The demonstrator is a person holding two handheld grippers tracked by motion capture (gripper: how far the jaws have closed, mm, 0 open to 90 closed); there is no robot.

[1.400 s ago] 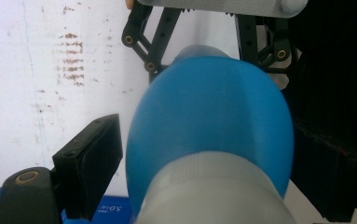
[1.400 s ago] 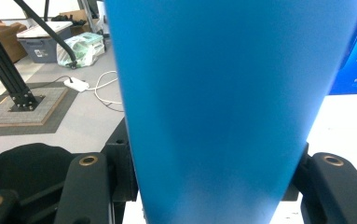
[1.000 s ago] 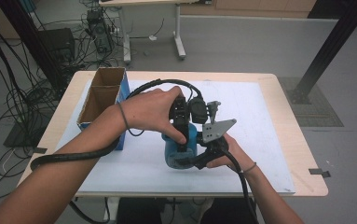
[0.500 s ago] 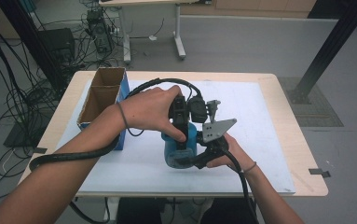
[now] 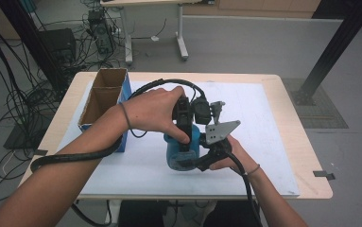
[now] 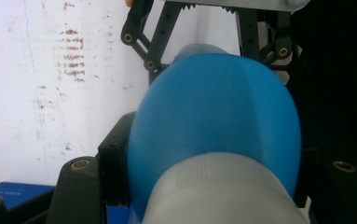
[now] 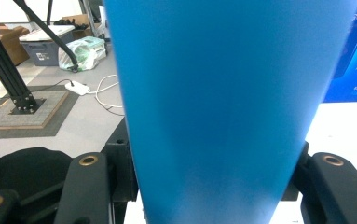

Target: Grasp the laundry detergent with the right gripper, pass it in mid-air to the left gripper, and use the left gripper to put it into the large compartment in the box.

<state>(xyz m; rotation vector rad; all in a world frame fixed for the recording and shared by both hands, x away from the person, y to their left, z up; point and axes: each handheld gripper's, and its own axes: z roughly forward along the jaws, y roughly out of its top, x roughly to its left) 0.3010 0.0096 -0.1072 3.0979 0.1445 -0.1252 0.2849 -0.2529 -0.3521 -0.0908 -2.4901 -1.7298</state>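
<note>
The blue bottle (image 5: 182, 150) stands on the white sheet (image 5: 263, 142), right of the cardboard box (image 5: 104, 101). Judge it rigid, smooth and slippery. Your left gripper (image 5: 184, 137) has just closed from above, jaws pinching the bottle's upper body; your right gripper (image 5: 204, 158) clamps its lower body. Keep both grips on the widest section.

Light is even and soft from overhead on my high view, white sheet (image 5: 263, 142) bright, only faint shadows under the forearms. Slightly soft, far corners bend a bit. Left gripper view: blue bottle (image 6: 213, 135) too close, blurred. Right gripper view: same bottle smeared, far floor (image 7: 73, 116) sharper, no glare
</note>
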